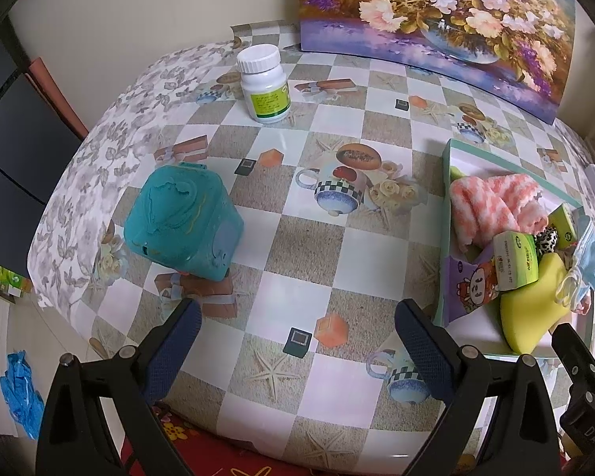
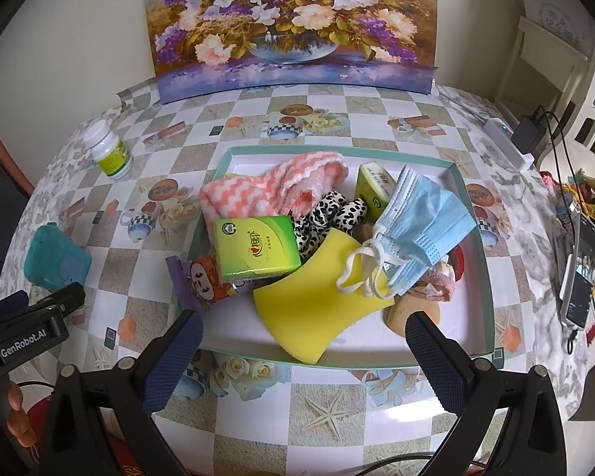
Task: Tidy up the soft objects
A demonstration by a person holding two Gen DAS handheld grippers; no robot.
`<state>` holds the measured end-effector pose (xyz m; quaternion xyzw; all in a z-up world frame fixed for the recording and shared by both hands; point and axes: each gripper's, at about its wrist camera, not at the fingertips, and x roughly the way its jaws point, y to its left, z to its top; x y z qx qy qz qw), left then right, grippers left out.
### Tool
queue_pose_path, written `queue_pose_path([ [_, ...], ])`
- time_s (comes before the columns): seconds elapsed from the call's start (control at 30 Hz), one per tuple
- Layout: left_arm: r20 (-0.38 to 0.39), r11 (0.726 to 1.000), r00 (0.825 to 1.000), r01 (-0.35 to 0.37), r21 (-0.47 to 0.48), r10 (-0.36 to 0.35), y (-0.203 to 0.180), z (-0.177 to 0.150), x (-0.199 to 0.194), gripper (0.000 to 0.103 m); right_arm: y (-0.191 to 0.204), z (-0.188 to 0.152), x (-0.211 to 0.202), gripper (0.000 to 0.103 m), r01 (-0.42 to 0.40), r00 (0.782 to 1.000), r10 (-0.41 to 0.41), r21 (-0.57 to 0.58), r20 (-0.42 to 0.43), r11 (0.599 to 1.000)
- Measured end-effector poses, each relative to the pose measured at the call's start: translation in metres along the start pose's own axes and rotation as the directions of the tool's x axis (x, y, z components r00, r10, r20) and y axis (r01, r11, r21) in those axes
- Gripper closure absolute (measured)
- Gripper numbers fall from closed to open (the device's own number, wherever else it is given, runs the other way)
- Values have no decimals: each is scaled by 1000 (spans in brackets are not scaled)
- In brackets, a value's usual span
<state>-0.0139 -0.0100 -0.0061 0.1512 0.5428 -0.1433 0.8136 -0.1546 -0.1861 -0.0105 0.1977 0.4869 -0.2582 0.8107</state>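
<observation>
Shallow green-rimmed white cardboard tray (image 2: 472, 261) near the table's front edge, heaped with yellow foam sponge (image 2: 317, 301), blue pleated face mask (image 2: 424, 230), pink-and-white fluffy cloth (image 2: 265, 190), green tissue packs (image 2: 254, 248), right gripper (image 2: 301, 341) and left gripper (image 1: 297, 333) both spread apart, empty, teal plastic box (image 1: 182, 218) towards the table's left edge.

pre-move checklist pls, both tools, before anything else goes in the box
1. Left tool open, holding nothing: ok.
2. Right tool open, holding nothing: ok.
3. Box has bare floor near its front right corner: ok.
4. All items sit fully inside the box: not ok, purple packet overhangs the left wall.
5. Soft items left on the table: teal box and white bottle remain; softness cannot tell.
6. Face mask lies stable on the pile: cannot tell.
</observation>
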Motion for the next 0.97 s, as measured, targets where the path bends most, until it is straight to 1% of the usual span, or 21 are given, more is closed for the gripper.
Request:
queue_pose_path([
  [0.5,-12,1000,1000,4,-6,-4,1,0,2,5,-1,-2,2,0,2,1000,-2,-3,-7,1000],
  [0.87,16,1000,1000,-3,5,3,0,0,-2,5,-2,-2,2,0,1,1000,-1,-1,-9,1000],
  [0.97,15,1000,1000,4,2,-4,0,0,-2,5,-1,-1,2,0,1,1000,-1,-1,-9,1000],
])
